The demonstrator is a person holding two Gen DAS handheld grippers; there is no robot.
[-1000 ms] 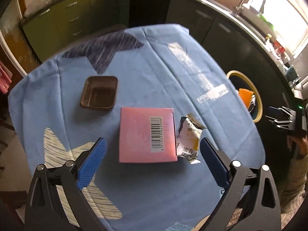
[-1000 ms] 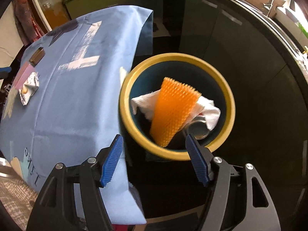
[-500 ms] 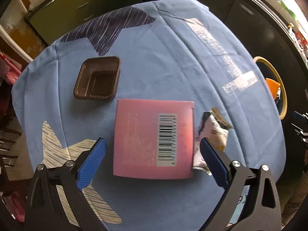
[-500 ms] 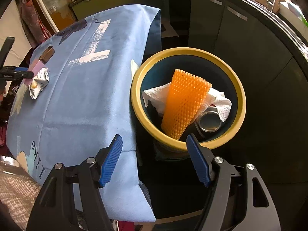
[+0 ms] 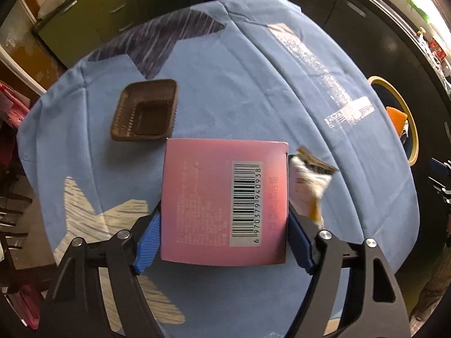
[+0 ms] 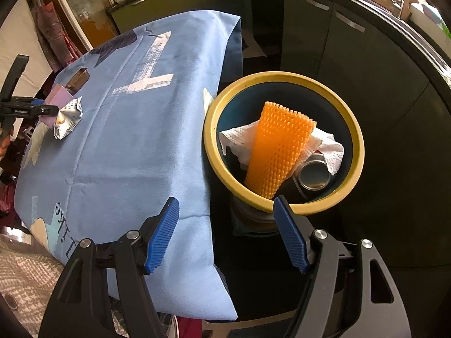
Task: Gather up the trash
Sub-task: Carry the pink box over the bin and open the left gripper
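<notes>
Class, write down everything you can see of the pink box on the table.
The pink box is a flat, square-cornered carton, seemingly cardboard, lying closed on the blue tablecloth. Its upper face carries a white barcode label with digits and faint small print. The left tongs straddle it, blue pads at both side edges. A crumpled wrapper touches its right edge; a brown plastic tray sits just beyond its far left corner.

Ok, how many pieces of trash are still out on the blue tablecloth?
3: the pink cardboard box between the left gripper fingers, the crumpled foil wrapper against its right side, and the brown plastic tray beyond its far-left corner. None looks hidden.
</notes>
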